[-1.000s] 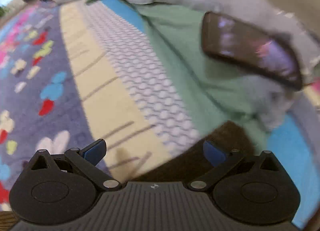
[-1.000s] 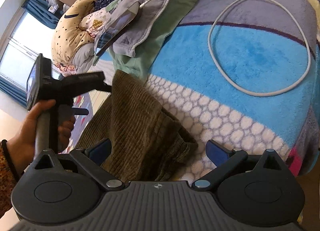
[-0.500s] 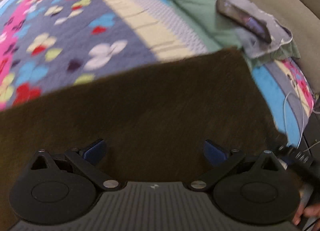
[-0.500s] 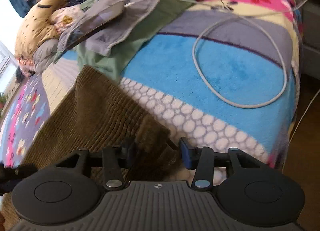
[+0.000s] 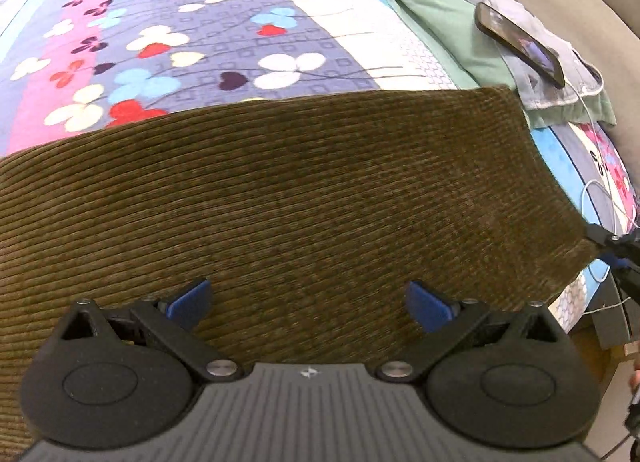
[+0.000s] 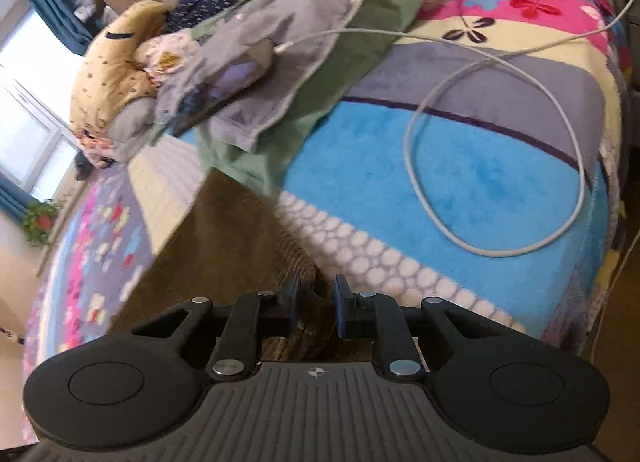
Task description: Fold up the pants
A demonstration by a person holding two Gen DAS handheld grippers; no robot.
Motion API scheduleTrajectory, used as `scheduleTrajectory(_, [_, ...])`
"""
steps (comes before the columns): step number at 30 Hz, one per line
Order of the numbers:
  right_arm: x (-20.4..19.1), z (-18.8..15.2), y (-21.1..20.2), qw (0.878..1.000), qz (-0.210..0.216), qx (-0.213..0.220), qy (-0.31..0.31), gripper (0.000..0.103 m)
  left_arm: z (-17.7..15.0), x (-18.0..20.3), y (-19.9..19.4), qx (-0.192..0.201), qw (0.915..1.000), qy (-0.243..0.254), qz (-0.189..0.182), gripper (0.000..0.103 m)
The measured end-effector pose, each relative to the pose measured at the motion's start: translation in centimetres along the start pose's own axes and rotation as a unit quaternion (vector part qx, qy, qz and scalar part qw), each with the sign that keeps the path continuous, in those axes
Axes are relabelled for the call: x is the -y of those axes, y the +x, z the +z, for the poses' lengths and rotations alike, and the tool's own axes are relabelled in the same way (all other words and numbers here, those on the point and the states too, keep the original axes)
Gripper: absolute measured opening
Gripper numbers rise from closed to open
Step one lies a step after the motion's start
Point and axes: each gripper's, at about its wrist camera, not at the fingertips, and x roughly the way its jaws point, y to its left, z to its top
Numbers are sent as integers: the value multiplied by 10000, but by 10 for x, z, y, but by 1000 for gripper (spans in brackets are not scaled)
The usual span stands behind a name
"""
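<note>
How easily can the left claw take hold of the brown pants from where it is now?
Probably easily: the left claw is open right over the brown pants, with nothing between. The right claw is closing on their corner.

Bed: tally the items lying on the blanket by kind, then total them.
Brown corduroy pants: 1
Phone: 1
White charging cable: 1
Green cloth: 1
Grey cloth: 1
Total: 5

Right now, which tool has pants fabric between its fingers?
The right tool: its jaws are closing on a corner of the brown corduroy pants. The left tool gapes wide above them.
</note>
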Motion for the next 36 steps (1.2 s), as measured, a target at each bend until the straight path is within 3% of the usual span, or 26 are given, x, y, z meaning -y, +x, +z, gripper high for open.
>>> scheduleTrajectory(4, [9, 5, -18, 9988, 187, 59, 442, 17, -3, -15, -8, 55, 9998, -208, 22, 103])
scheduleTrajectory(8, [40, -7, 11, 9953, -92, -295, 922, 23, -8, -20, -4, 22, 9997, -187, 133, 103])
scheduleTrajectory(10, [61, -10, 13, 9856, 34, -341, 1655, 57, -12, -19, -7, 76, 9998, -186, 86, 103])
scheduleTrajectory(11, [65, -12, 9, 9819, 240, -292, 1855, 62, -16, -19, -9, 158, 9997, -206, 12, 103])
scheduleTrajectory(13, [60, -15, 6, 9853, 435, -353, 1615, 79, -24, -19, -14, 373, 9988, -294, -100, 103])
scheduleTrajectory(16, [45, -25, 19, 9854, 789, -773, 1298, 80, -36, -21, -15, 549, 9970, -546, -36, 103])
scheduleTrajectory(17, [38, -29, 25, 9871, 756, -839, 1135, 80, -39, -23, -12, 524, 9967, -614, 58, 103])
scheduleTrajectory(20, [17, -39, 39, 9939, 461, -697, 726, 92, -51, -29, 2, 332, 9968, -614, 384, 103])
scheduleTrajectory(21, [7, -40, 40, 9958, 353, -610, 577, 91, -54, -27, 0, 416, 9972, -476, 390, 103])
scheduleTrajectory(22, [-1, -40, 39, 9974, 238, -554, 390, 74, -56, -24, -3, 432, 9977, -333, 409, 103])
scheduleTrajectory(23, [-6, -40, 39, 9983, 111, -526, 234, 53, -56, -24, -5, 385, 9981, -291, 396, 103])
scheduleTrajectory(24, [-7, -39, 41, 9976, 206, -622, 231, 15, -55, -26, -9, 332, 9984, -341, 314, 103])
scheduleTrajectory(27, [-15, -33, 38, 9971, 186, -652, 331, 15, -56, -48, -35, 417, 9959, -803, 29, 103])
scheduleTrajectory(30, [-33, -29, 36, 9980, 45, -623, 111, 14, -61, -82, -74, 674, 9913, -1130, 28, 103])
scheduleTrajectory(33, [-116, -25, 23, 9917, 24, -243, -1260, 14, -72, -125, -111, 856, 9850, -1463, 315, 103])
scheduleTrajectory(36, [-203, -45, 13, 9673, 308, 114, -2515, 13, -89, -167, -141, 948, 9771, -1769, 700, 103])
